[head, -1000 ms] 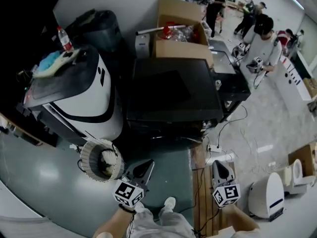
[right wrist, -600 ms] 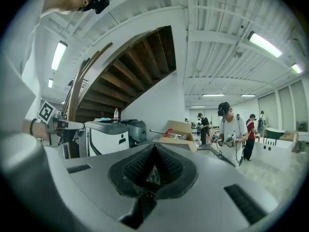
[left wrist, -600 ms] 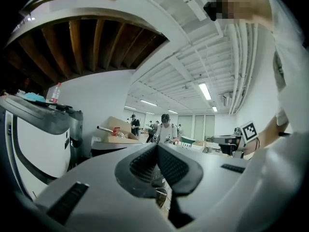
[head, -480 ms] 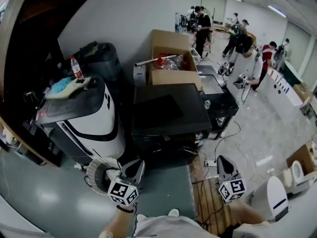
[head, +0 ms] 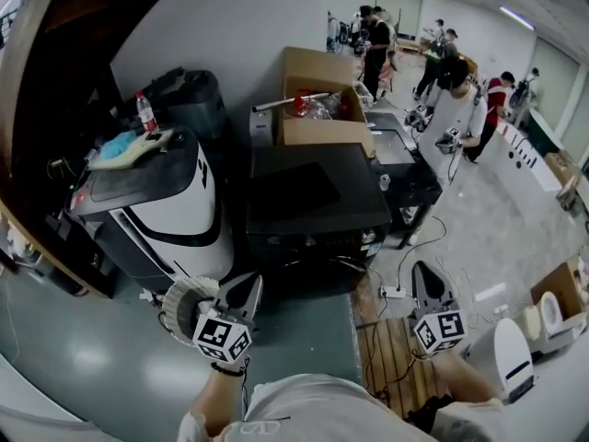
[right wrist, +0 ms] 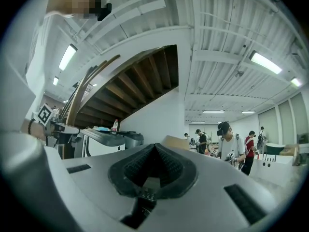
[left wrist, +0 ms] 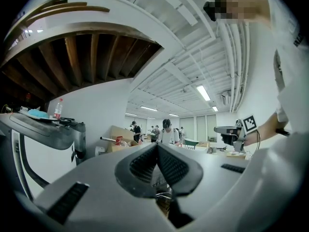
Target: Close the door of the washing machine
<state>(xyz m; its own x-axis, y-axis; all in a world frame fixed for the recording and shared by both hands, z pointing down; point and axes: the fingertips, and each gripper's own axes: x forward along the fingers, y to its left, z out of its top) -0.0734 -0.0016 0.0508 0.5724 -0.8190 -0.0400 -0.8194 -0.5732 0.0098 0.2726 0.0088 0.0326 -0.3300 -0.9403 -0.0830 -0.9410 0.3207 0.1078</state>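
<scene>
Left claw (head: 249, 284) and right claw (head: 423, 273) are closed tight, holding nothing. I'm not at the washer (head: 175, 219) yet; next I push it closed.

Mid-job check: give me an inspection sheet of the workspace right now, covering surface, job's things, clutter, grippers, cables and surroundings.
Surface: grey floor, wooden slats at right.
Job's things: white-and-black washing machine at left; its door cannot be made out.
Clutter: bottle and blue cloth on the machine; ribbed round basket at its foot; cardboard box behind a black cabinet.
Grippers: left gripper and right gripper both with fingers shut, nothing between, touching nothing.
Cables: power strip and loose leads on the floor.
Surroundings: people working beyond.
</scene>
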